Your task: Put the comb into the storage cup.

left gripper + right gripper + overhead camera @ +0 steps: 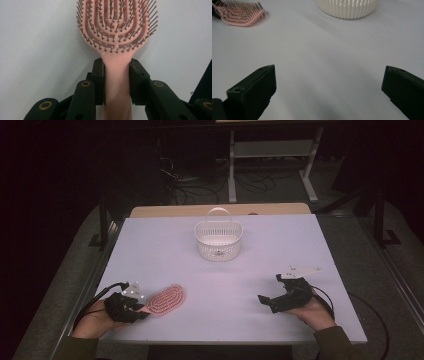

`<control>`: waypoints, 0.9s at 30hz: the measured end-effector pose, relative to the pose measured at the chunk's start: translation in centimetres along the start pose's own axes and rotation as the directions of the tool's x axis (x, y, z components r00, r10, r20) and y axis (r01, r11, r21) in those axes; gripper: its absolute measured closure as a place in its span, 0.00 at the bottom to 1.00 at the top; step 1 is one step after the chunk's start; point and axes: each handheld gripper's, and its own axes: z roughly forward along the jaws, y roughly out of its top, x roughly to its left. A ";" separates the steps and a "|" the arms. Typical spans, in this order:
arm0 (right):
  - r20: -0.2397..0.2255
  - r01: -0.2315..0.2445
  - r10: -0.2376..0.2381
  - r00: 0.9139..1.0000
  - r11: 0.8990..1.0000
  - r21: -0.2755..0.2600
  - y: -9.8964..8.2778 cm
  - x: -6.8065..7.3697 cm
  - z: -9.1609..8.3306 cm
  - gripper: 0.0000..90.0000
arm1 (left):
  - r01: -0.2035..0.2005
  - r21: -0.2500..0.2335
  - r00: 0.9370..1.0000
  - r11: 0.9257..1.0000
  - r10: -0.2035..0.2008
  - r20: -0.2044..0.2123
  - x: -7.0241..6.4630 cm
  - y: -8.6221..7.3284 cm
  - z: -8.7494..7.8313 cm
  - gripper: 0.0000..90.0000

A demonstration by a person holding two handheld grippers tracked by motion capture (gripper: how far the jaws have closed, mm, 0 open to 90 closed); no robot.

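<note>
The left gripper [117,75] clamps both black jaws against the handle of a pink hairbrush [117,32], bristles up, lying on the pale tabletop [37,45].

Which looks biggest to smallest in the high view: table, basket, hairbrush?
1. Table, largest by far.
2. Basket.
3. Hairbrush, smallest, though the left gripper covers its handle and it lies nearer the camera, so the gap to the basket is unsure.

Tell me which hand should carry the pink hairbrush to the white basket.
Left. The left gripper already has its jaws against the pink hairbrush handle, bristles up. The right gripper is open over bare table, apart from brush and white basket.
</note>
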 end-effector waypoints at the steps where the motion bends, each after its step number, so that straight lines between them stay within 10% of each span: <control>1: 0.000 0.000 0.000 1.000 1.000 0.000 0.0 0.0 0.0 0.00 | 0.000 0.000 1.000 1.000 0.000 0.000 0.0 0.0 0.0 0.78; 27: 0.000 0.002 -0.002 1.000 1.000 0.008 -0.1 0.0 0.2 0.00 | 0.040 -0.100 0.999 0.994 -0.039 0.020 0.3 0.1 -0.9 0.78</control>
